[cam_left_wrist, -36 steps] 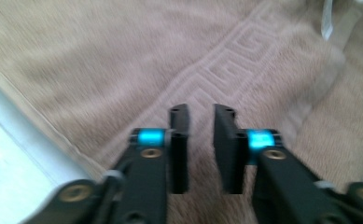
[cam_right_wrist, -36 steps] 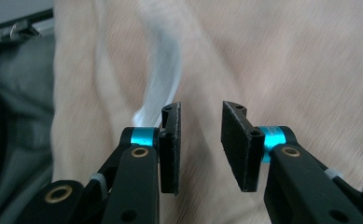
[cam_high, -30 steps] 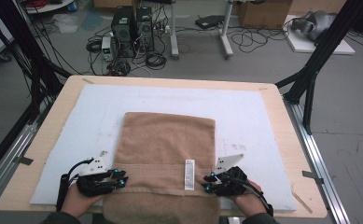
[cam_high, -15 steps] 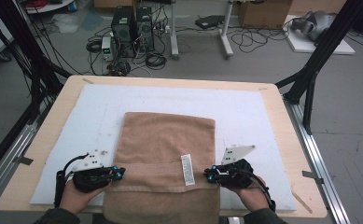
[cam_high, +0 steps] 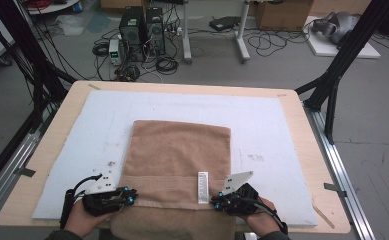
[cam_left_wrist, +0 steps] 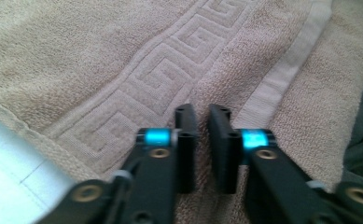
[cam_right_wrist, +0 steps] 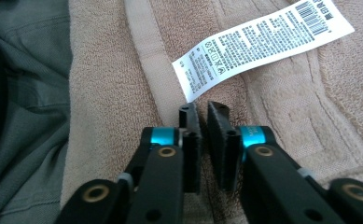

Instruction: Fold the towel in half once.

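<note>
So the tan towel (cam_high: 179,160) is lying flat on the white mat (cam_high: 272,130) on the counter (cam_high: 47,135), with its near edge hanging over toward the person. The left tongs (cam_high: 130,196) sit at the towel's left edge on the patterned band, and the right tongs (cam_high: 214,202) are at the right edge just beside the care label (cam_high: 202,187).

Both have just been closing and now stand nearly shut, a thin gap left in each gripper view, but I can't tell if any cloth is actually pinched.

My worry: if 1 side only skims the pile, a lift would pull 1 corner up and skew the towel. The right one could also catch just the label.
</note>
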`<state>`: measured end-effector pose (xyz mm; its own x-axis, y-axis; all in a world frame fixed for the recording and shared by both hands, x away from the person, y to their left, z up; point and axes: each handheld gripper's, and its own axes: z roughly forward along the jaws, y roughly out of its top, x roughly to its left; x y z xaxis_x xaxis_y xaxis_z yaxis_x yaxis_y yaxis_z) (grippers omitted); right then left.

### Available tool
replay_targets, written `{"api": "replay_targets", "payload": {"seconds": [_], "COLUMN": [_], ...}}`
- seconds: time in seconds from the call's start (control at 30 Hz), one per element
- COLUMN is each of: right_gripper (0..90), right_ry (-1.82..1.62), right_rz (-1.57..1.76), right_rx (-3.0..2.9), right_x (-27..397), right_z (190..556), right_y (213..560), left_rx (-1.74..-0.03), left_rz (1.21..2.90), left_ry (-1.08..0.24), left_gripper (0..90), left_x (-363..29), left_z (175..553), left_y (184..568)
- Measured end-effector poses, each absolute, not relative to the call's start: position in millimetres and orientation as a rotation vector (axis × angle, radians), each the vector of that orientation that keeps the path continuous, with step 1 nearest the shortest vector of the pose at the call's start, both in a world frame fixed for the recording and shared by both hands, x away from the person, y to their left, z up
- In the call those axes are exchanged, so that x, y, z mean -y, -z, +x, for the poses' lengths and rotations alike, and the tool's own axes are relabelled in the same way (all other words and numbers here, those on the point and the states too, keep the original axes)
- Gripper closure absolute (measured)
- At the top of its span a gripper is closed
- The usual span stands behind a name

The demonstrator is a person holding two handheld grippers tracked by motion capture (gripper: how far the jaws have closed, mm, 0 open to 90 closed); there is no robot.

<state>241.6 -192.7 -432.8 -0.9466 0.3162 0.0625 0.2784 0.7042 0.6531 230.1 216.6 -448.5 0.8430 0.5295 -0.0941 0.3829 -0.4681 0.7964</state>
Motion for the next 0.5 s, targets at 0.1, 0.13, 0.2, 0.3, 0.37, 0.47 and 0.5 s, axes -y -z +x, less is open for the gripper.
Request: {"api": "replay_targets", "payload": {"seconds": [0.1, 0.13, 0.2, 0.3, 0.37, 0.47, 0.5], "right_gripper": [86.4, 86.4, 86.5, 86.6, 86.6, 86.5, 86.5], "right_ry": [-1.115, -1.14, -1.186, -1.237, -1.263, -1.334, -1.333], "right_rz": [0.509, 0.519, 0.542, 0.54, 0.545, 0.581, 0.574], "right_rx": [-2.847, -2.846, -2.832, -2.8, -2.771, -2.753, -2.75], "right_x": [193, 195, 199, 204, 208, 214, 214], "right_z": [242, 243, 245, 245, 247, 252, 251], "right_y": [427, 425, 420, 408, 400, 392, 389], "left_rx": [-0.668, -0.674, -0.682, -0.681, -0.682, -0.679, -0.675], "left_rz": [2.103, 2.086, 2.061, 2.027, 1.995, 1.983, 1.984], "left_ry": [-0.203, -0.197, -0.196, -0.198, -0.199, -0.21, -0.213], "left_gripper": [85.9, 86.0, 86.0, 86.0, 85.9, 85.9, 85.9], "left_x": [-218, -220, -223, -226, -227, -226, -226], "left_z": [230, 230, 231, 232, 233, 234, 234], "left_y": [445, 443, 438, 426, 418, 408, 407]}}
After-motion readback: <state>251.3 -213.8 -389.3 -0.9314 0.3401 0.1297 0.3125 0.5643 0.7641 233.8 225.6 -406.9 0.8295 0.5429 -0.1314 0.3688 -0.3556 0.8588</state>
